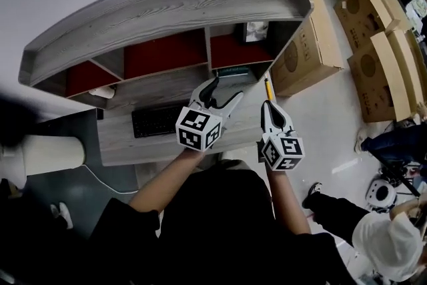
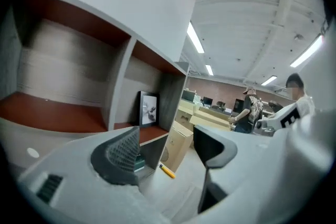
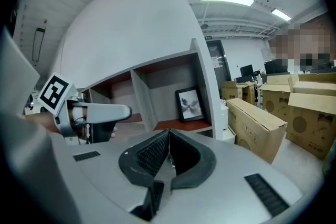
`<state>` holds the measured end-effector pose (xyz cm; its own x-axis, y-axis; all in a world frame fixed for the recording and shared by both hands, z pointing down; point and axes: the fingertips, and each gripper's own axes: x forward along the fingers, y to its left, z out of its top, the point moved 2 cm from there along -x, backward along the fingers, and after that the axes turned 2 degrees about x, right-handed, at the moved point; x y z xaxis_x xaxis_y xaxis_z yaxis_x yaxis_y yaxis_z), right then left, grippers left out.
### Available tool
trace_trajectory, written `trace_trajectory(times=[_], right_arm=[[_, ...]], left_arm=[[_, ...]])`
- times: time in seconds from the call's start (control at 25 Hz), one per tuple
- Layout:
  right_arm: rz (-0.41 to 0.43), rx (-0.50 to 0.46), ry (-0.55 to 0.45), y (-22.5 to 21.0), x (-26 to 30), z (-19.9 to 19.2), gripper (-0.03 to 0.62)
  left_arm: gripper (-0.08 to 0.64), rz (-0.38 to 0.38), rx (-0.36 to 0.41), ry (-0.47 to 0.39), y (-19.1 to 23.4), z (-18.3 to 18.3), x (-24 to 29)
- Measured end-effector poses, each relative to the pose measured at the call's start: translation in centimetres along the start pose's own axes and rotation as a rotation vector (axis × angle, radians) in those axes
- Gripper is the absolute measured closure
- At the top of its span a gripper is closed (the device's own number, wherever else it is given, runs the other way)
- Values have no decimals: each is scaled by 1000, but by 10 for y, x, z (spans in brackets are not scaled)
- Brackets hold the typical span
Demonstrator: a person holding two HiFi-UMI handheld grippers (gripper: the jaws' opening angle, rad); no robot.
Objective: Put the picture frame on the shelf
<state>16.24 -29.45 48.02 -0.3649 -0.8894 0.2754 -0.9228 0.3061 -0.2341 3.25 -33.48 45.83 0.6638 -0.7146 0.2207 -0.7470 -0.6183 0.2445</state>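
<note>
A black picture frame (image 1: 255, 31) with a pale print stands upright in the rightmost red-floored compartment of the grey wooden shelf (image 1: 167, 7). It also shows in the left gripper view as the frame (image 2: 148, 109) and in the right gripper view as the frame (image 3: 189, 104). My left gripper (image 1: 223, 93) hovers over the desk in front of that compartment, jaws open and empty (image 2: 168, 149). Just to its right, my right gripper (image 1: 269, 105) has its pads pressed together on nothing (image 3: 169, 152). Neither touches the frame.
A black keyboard (image 1: 157, 120) lies on the desk (image 1: 120, 147) to the left. A yellow pen (image 1: 269, 88) lies near the desk's right edge, and a teal book (image 1: 233, 71) under the shelf. Cardboard boxes (image 1: 313, 43) stand to the right. People are at lower right.
</note>
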Motion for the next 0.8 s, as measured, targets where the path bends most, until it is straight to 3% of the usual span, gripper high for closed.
trace_trajectory(times=[0.12,0.52,0.8], right_arm=[[32,-18,9,29,1,-1,580],[180,-108,41,144,6,-15,580],[277,-183,31,210,8,-24,580]], left_arm=[[244,50,6,-30,11,-3,-50],[262,284,-83,-99,70,-48,-222],[468,458,-87,-194,111,-55,-315]])
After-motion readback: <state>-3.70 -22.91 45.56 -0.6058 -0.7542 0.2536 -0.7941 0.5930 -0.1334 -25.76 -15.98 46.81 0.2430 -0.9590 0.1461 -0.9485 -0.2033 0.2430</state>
